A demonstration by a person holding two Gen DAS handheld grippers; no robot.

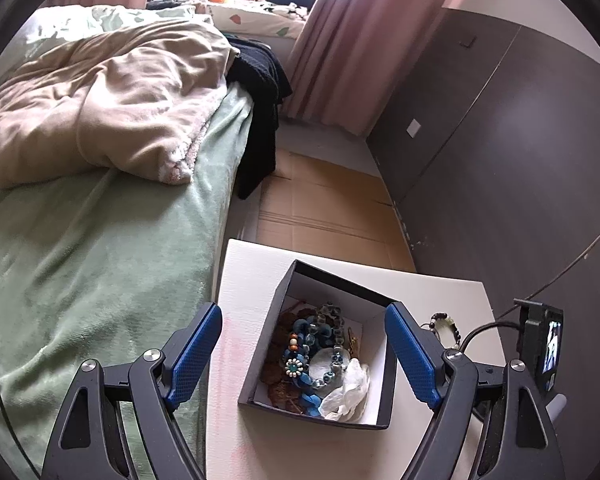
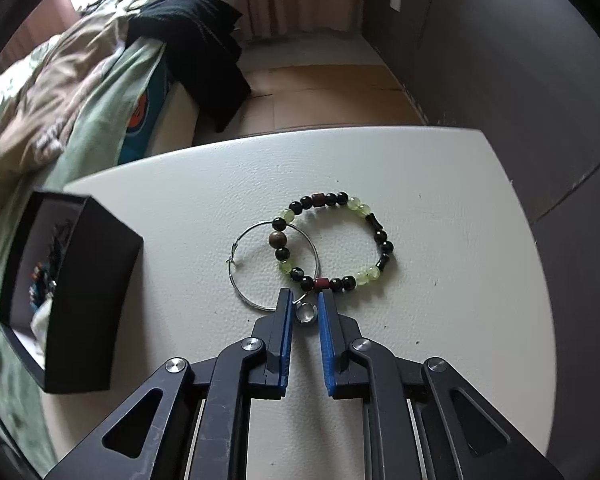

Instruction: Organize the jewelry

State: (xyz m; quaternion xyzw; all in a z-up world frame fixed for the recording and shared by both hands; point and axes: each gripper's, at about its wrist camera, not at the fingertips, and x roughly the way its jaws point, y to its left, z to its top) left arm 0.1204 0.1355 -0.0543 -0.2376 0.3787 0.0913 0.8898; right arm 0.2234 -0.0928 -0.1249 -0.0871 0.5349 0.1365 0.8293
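Black jewelry box [image 1: 388, 384]: open, on the white table [image 1: 440, 292], between your left gripper's [image 1: 304, 352] widely spread blue fingers [image 1: 194, 354]; holds blue bead strands [image 1: 300, 344], a flower charm [image 1: 294, 367], brown leaf pieces [image 1: 278, 336] and crumpled white wrap [image 1: 350, 388].

Your right gripper [image 2: 305, 308]: angled steeply down, jaws nearly together, flanking a small silver ring [image 2: 306, 314]; whether the pads press it, you cannot tell. Just ahead: silver hoop [image 2: 256, 240] overlapping the green-and-black beaded bracelet [image 2: 380, 236].

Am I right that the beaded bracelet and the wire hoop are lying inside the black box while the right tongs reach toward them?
Not quite: the beaded bracelet and wire hoop lie on the white table, outside the black box, as the right wrist view shows. The right tongs do reach toward them.
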